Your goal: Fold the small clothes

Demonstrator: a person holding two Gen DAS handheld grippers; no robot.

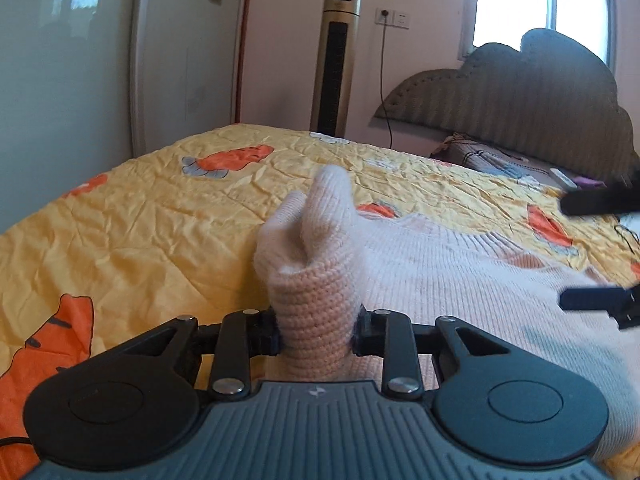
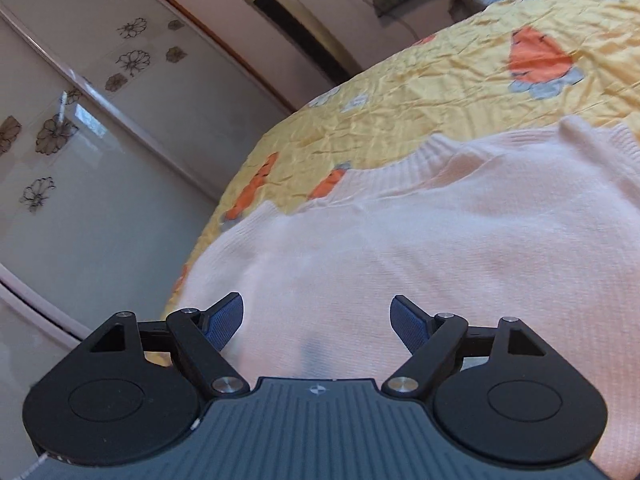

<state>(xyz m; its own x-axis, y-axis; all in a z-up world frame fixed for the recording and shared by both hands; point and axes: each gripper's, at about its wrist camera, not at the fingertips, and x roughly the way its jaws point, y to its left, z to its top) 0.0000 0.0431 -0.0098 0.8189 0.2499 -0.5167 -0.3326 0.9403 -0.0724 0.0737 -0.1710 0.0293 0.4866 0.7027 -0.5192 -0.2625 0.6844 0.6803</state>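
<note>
Pinching sweater [image 1: 460,272] fold, left gripper [image 1: 318,336] fingers clamped; right gripper [image 2: 318,320] fingers spread above knit

Both wrist views look low and close across the bed [image 1: 140,216], sharing the sweater [image 2: 400,240].

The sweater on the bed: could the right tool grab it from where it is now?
Probably yes. The right tool is open just above the sweater, with nothing between them. The left tool already pinches a bunched part.
</note>
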